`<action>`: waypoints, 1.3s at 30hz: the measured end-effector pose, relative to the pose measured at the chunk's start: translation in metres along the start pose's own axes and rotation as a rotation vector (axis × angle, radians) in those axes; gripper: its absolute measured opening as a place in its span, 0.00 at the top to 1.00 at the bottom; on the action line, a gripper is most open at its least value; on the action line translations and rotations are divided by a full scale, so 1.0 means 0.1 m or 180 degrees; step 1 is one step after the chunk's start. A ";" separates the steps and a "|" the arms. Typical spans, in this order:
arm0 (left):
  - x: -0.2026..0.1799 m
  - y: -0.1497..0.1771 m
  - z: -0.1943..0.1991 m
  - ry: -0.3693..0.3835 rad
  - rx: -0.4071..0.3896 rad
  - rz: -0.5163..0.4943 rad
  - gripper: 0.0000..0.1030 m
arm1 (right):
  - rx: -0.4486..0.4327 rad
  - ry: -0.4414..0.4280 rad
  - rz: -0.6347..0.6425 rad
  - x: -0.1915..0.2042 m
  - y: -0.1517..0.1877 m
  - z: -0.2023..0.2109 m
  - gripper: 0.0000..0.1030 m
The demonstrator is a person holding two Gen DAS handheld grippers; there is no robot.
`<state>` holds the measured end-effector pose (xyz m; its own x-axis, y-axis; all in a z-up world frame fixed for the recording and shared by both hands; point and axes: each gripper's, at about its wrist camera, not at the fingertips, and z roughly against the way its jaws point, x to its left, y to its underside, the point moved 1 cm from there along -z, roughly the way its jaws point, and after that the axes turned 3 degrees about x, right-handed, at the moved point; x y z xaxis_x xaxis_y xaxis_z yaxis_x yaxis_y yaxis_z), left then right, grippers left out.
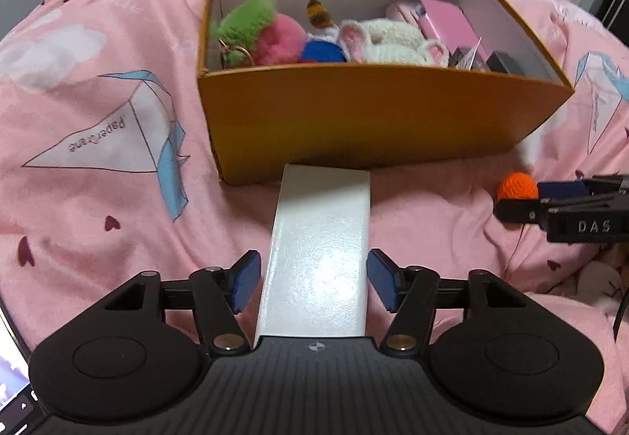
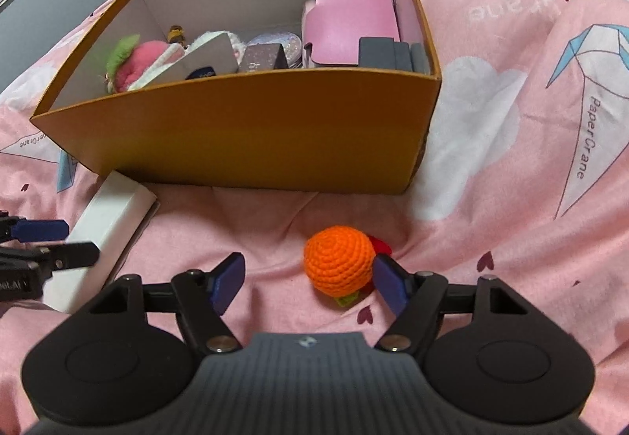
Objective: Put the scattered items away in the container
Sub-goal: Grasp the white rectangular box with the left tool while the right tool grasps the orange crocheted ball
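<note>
The left gripper (image 1: 313, 281) is open, with the white box (image 1: 320, 258) between its pads but not squeezed. The right gripper (image 2: 308, 283) is open around the orange ball (image 2: 339, 265). Both things lie on the pink bed (image 1: 98, 207), just in front of the orange bin (image 1: 373, 120).

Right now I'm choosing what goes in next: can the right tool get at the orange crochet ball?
Probably yes. The right tool is open, and the orange crochet ball lies on the pink bedding close against one blue pad, off centre. Nothing covers it; a small sideways shift should centre it.
</note>
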<state>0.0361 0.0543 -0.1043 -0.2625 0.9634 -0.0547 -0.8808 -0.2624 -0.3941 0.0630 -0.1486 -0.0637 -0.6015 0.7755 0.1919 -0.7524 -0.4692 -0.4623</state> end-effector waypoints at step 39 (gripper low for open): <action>-0.09 0.03 0.29 0.0106 0.0006 -0.0203 0.32 | -0.0330 0.0094 0.0004 0.01 -0.07 0.20 0.57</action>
<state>0.0243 0.0431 -0.0783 -0.1927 0.9794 -0.0600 -0.8961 -0.2005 -0.3959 0.0627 -0.1528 -0.0428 -0.5931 0.7878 0.1663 -0.7189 -0.4251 -0.5500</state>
